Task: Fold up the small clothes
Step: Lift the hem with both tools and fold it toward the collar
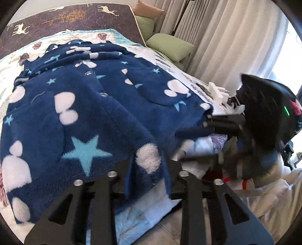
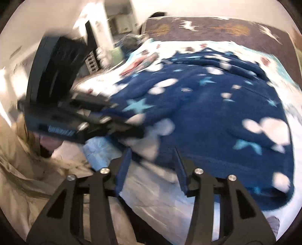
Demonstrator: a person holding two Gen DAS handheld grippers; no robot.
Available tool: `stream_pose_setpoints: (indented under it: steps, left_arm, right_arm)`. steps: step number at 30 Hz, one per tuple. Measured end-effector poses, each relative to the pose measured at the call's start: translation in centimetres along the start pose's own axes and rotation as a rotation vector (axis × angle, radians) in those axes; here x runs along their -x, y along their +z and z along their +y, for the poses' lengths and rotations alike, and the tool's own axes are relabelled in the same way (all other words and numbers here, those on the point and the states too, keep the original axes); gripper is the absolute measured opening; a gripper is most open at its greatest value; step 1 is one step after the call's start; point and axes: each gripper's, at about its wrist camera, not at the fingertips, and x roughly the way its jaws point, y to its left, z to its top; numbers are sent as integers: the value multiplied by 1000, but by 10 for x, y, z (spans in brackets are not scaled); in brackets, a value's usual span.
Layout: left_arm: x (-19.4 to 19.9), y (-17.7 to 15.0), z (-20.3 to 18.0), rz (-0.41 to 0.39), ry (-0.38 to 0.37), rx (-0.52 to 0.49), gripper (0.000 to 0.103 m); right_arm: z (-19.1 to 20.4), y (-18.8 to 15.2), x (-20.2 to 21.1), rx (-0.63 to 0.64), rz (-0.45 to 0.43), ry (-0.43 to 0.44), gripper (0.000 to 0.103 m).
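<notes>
A dark blue fleece garment with white blobs and light blue stars lies spread over the bed; it also fills the right wrist view. My left gripper stands at its near hem with the jaws apart. Fleece lies between the blue pads, and I see no squeeze on it. My right gripper is at the near edge further along, also apart, with a white-patched bit of hem between its pads. Each view shows the other gripper at the hem: the right one, and the left one, blurred.
A white patterned quilt covers the bed under the garment. A brown panel with deer stands at the head, with green pillows and pale curtains beside it. A beige sleeve is at lower left. Small white items lie on the bed's right.
</notes>
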Motion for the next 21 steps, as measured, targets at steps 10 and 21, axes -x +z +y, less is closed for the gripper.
stream_pose_setpoints:
  steps: [10, 21]
  left_arm:
    - [58, -19, 4, -97, 159, -35, 57]
    - [103, -94, 90, -33, 497, 227, 61]
  right_arm:
    - [-23, 42, -27, -271, -3, 183, 58]
    - [-12, 41, -62, -307, 89, 270, 6]
